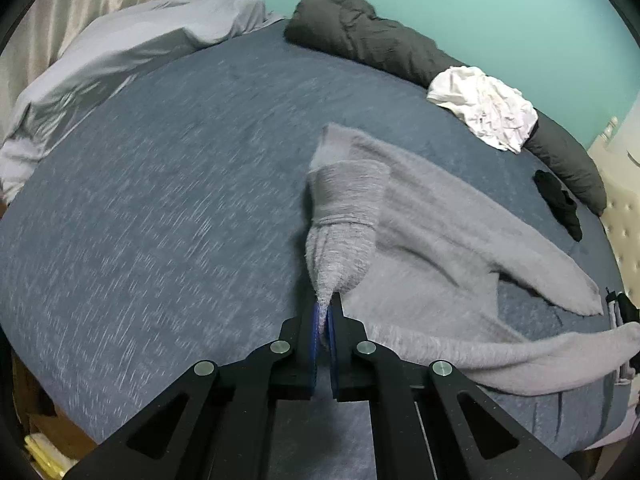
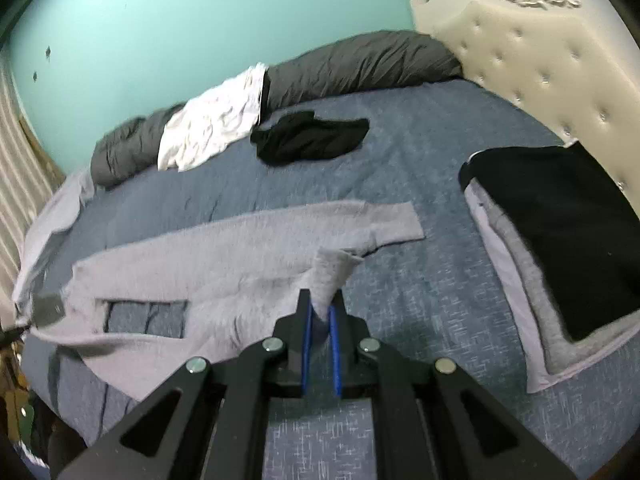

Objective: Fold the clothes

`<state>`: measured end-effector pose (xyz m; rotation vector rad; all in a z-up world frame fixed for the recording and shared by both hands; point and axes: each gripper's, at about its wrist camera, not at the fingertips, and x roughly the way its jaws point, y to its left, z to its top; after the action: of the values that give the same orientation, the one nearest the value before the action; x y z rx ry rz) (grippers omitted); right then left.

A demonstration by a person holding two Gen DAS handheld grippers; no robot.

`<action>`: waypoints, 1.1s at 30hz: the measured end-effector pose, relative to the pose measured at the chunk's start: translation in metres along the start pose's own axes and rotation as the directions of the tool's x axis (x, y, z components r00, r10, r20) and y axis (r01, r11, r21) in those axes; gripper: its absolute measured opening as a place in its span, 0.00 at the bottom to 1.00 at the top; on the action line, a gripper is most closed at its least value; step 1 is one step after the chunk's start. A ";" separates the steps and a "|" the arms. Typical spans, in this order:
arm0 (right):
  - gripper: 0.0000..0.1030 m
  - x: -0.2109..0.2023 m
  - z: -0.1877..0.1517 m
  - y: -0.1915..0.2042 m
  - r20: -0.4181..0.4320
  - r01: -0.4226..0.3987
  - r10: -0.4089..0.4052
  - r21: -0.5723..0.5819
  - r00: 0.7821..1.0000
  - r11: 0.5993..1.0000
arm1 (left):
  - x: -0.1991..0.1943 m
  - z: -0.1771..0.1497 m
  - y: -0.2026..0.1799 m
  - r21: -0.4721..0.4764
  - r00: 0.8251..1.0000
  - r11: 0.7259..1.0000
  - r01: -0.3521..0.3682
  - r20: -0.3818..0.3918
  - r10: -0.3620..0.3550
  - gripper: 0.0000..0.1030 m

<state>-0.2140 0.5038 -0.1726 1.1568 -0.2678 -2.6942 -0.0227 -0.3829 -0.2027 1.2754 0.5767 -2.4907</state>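
**Grey sweater pinched at two points on a bed**

Left wrist: the left gripper (image 1: 325, 308) has its jaws clamped on a ribbed cuff of the sweater (image 1: 432, 240), spread across the blue bed (image 1: 160, 200).

Right wrist: the right gripper (image 2: 320, 306) has its jaws pinched on another sweater (image 2: 224, 256) fold; a folded stack (image 2: 560, 248) lies nearby.

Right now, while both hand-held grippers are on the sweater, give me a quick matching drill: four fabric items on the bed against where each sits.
Items:
1. grey sweater
2. white garment
3. black garment
4. folded stack

Places:
A. draped over the dark grey bolster
B. beside the tufted headboard
C. spread mid-bed, pinched by both grippers
D. loose on the blue bedspread, near the bolster

Pairs: 1-C, 2-A, 3-D, 4-B
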 end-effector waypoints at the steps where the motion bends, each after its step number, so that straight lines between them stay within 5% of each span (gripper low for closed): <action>1: 0.07 -0.003 0.000 -0.002 0.017 -0.001 0.001 0.006 1.000 1.000 | 0.002 -0.005 0.006 -0.011 1.000 1.000 -0.001 -0.007 0.001 0.04; 5: 0.07 -0.012 -0.005 -0.010 0.079 -0.008 0.007 0.022 0.997 1.000 | 0.011 -0.025 0.023 -0.043 0.999 0.999 -0.004 -0.036 0.002 0.04; 15: 0.09 0.028 -0.088 -0.042 -0.155 0.067 -0.064 0.014 0.986 0.998 | 0.037 -0.050 0.033 -0.090 0.993 0.996 0.002 -0.114 -0.012 0.04; 18: 0.17 0.027 -0.104 -0.050 -0.195 0.126 -0.122 0.013 0.973 0.992 | 0.039 -0.051 0.035 -0.099 0.992 0.995 0.001 -0.124 -0.013 0.05; 20: 0.41 0.019 -0.102 -0.054 -0.162 0.161 -0.155 0.026 0.975 0.987 | 0.038 -0.052 0.035 -0.100 0.992 0.995 -0.001 -0.126 -0.011 0.06; 26: 0.53 0.009 -0.085 -0.052 -0.112 0.163 -0.157 0.056 0.981 0.985 | 0.035 -0.056 0.039 -0.135 0.990 0.991 -0.018 -0.144 -0.001 0.06; 29: 0.57 0.024 -0.081 -0.045 -0.162 0.100 -0.088 0.067 0.983 0.993 | 0.031 -0.057 0.039 -0.150 0.990 0.988 -0.036 -0.140 0.014 0.13; 31: 0.58 0.039 -0.081 -0.040 -0.211 0.082 -0.066 0.065 0.975 0.995 | 0.025 -0.057 0.038 -0.153 0.992 0.987 -0.040 -0.127 0.021 0.30; 33: 0.59 0.054 -0.083 -0.034 -0.262 0.074 -0.055 0.061 0.963 0.995 | 0.022 -0.055 0.035 -0.146 0.993 0.988 -0.038 -0.120 0.021 0.35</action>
<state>-0.1938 0.5154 -0.2744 1.5471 -0.2890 -2.5651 0.0185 -0.3893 -0.2571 1.3695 0.7505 -2.3117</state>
